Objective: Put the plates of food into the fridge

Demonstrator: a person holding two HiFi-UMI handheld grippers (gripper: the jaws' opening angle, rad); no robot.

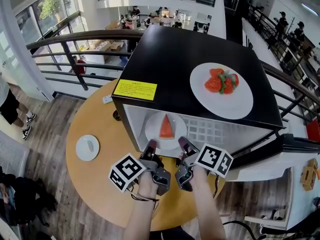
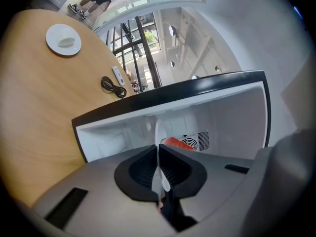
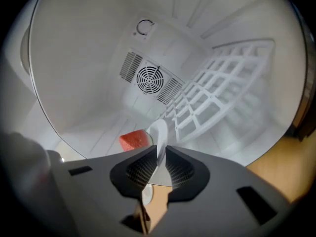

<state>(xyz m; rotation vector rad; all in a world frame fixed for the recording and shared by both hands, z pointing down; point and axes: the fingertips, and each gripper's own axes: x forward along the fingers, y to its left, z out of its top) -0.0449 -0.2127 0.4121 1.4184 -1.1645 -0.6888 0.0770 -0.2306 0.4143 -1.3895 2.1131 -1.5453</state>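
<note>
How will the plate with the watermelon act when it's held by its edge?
Probably stiff: the plate shows no sag with its thin rim pinched in the left hand-held gripper. It looks smooth and glossy, so it may slip. The watermelon slice lies loose on it, so a tilt could slide it off.

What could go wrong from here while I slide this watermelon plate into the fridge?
The right tongs stand slightly apart around the rim of the plate, so the left tongs carry most of it; it could tip and the watermelon slice slide off. The white wire rack sits close beside it inside the fridge; the rim might catch there. A bump to the fridge could shift the second plate on its top.
</note>
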